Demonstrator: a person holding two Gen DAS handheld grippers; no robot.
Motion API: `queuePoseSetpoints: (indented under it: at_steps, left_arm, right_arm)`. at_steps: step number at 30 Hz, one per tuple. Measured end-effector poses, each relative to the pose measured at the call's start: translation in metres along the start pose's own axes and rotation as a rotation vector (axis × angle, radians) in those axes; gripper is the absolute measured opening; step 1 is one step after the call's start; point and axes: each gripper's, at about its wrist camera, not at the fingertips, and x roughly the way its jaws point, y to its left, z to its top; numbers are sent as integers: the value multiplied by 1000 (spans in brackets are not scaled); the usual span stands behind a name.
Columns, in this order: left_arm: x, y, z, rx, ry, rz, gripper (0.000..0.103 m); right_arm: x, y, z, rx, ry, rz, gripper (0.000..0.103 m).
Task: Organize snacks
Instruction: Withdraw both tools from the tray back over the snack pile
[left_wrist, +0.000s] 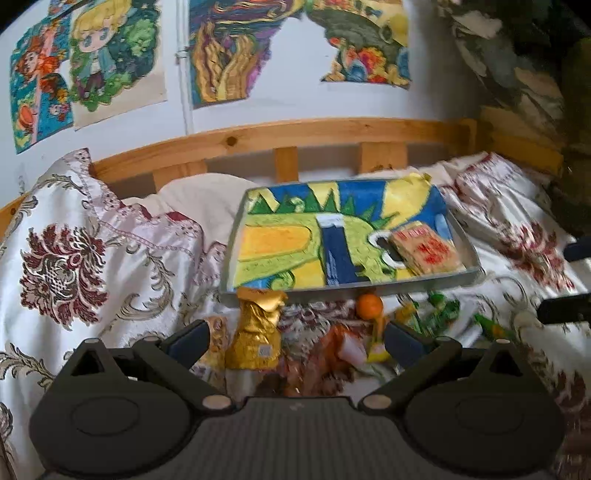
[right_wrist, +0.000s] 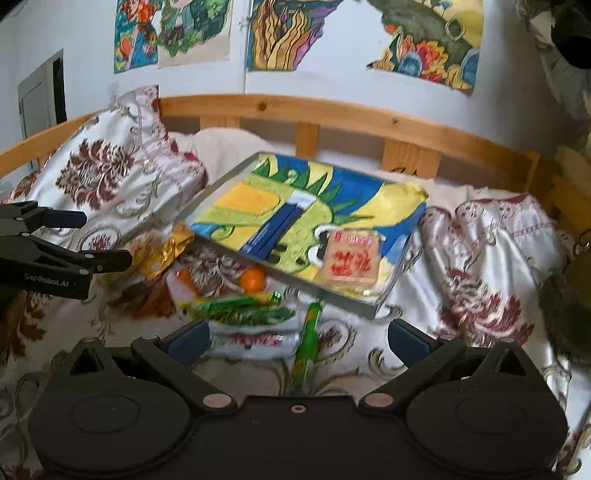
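Observation:
A grey tray (left_wrist: 474, 258) lined with a bright dragon drawing lies on the bed; it also shows in the right wrist view (right_wrist: 391, 291). A red-printed cracker pack (left_wrist: 426, 249) (right_wrist: 351, 260) lies in its right part. Loose snacks lie in front of the tray: a gold foil bag (left_wrist: 256, 332) (right_wrist: 166, 251), an orange (left_wrist: 368, 305) (right_wrist: 253, 278), green packets (left_wrist: 441, 306) (right_wrist: 243, 310), a white pack (right_wrist: 255, 341) and a green stick pack (right_wrist: 308, 343). My left gripper (left_wrist: 295, 338) is open over the gold bag and orange wrappers. My right gripper (right_wrist: 295, 339) is open over the white pack.
A white bedspread (left_wrist: 92, 258) with dark red flowers covers the bed. A wooden rail (left_wrist: 295, 134) runs behind the tray below a wall of drawings. The left gripper shows at the left of the right wrist view (right_wrist: 107, 240). The right gripper's fingers (left_wrist: 565, 308) show at the right edge.

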Motion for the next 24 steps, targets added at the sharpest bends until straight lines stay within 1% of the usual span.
queuePoseSetpoints:
  at_steps: [7,18,24]
  left_arm:
    - [-5,-8,-15,34,32,-27,103]
    - [-3,-3,-25,13,87,4,103]
    - [-2,-3,-29,23,100,-3,103]
  right_arm:
    - [4,4,-14,4,52,9,102]
    - [7,11,-24,-2,89,37,102]
    - [10,12,-25,1,98,42,102]
